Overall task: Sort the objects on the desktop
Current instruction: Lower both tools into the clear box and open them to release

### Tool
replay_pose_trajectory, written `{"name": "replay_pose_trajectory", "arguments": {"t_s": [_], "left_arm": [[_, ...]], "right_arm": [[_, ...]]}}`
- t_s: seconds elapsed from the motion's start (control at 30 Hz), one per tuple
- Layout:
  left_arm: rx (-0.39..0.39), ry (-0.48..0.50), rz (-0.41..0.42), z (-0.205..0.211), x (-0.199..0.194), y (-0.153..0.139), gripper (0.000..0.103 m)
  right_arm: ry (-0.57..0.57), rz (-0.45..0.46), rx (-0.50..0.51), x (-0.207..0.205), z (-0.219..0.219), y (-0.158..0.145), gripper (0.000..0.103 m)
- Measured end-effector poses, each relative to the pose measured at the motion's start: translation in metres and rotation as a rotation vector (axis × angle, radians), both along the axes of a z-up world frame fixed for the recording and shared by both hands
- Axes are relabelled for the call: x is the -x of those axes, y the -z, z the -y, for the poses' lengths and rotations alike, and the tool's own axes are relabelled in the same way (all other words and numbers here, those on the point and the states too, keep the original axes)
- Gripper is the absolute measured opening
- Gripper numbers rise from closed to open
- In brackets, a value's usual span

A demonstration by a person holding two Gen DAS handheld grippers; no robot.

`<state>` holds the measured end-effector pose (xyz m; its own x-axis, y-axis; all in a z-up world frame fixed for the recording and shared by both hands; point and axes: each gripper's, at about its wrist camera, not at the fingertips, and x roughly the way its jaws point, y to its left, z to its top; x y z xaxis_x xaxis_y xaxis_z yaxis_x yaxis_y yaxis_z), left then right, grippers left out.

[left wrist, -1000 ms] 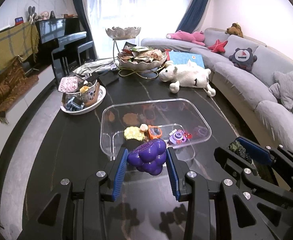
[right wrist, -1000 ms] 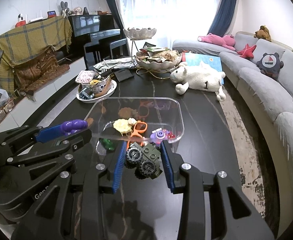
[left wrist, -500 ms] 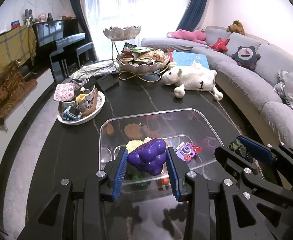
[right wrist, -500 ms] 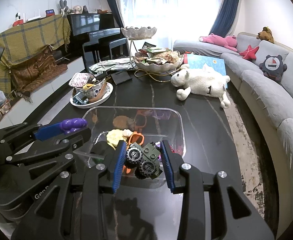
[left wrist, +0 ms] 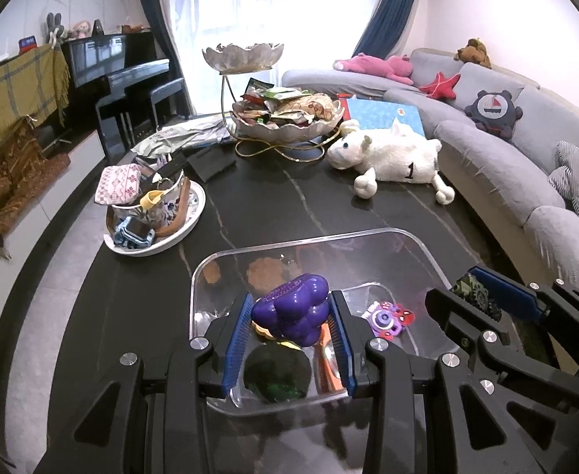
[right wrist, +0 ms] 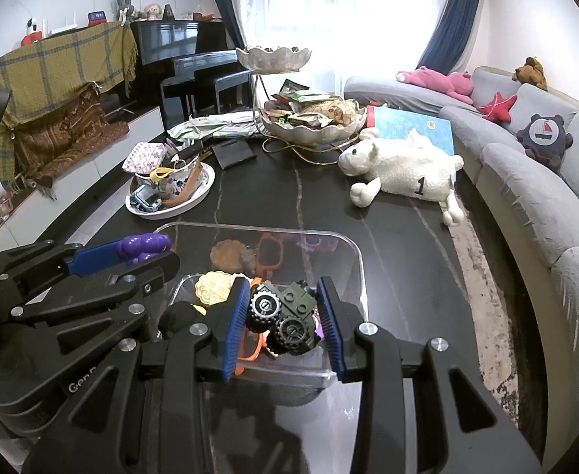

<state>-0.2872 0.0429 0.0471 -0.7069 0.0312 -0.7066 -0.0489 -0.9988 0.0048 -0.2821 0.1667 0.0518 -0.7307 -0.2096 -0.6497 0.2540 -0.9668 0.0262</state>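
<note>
My left gripper (left wrist: 289, 316) is shut on a purple grape-bunch toy (left wrist: 293, 308) and holds it over the near part of a clear plastic bin (left wrist: 419, 245). My right gripper (right wrist: 283, 314) is shut on a green toy truck with black wheels (right wrist: 285, 316), also above the bin (right wrist: 352, 249). Each gripper shows at the side of the other view, the right one (left wrist: 482, 292) and the left one (right wrist: 131, 249). Inside the bin lie a purple toy camera (left wrist: 384, 318), a yellow cookie-like piece (right wrist: 212, 290), orange glasses (right wrist: 250, 351) and a dark green ball (left wrist: 277, 371).
A white dish (left wrist: 186, 229) crowded with small items stands at the left of the dark table (left wrist: 309, 197). A white plush sheep (left wrist: 392, 158) lies at the back right, beside a two-tier snack stand (left wrist: 285, 118). A grey sofa (left wrist: 526, 158) runs along the right.
Both grippers have moved forward together with their toys, from in front of the bin's near rim to over the bin. Neither grip has changed.
</note>
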Motion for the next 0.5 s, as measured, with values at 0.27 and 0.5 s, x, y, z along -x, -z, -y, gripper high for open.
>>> {"name": "replay_pose_trajectory", "arguments": {"t_s": [0.27,0.5], "left_arm": [[0.023,-0.005,0.019,0.002,0.021,0.011,0.035],[0.041,-0.008,0.043,0.001,0.032,0.022,0.035]], "right_arm": [[0.001,0.025,-0.009,0.023,0.004,0.013,0.033],[-0.001,0.051,-0.013,0.035,0.005,0.024,0.033]]}}
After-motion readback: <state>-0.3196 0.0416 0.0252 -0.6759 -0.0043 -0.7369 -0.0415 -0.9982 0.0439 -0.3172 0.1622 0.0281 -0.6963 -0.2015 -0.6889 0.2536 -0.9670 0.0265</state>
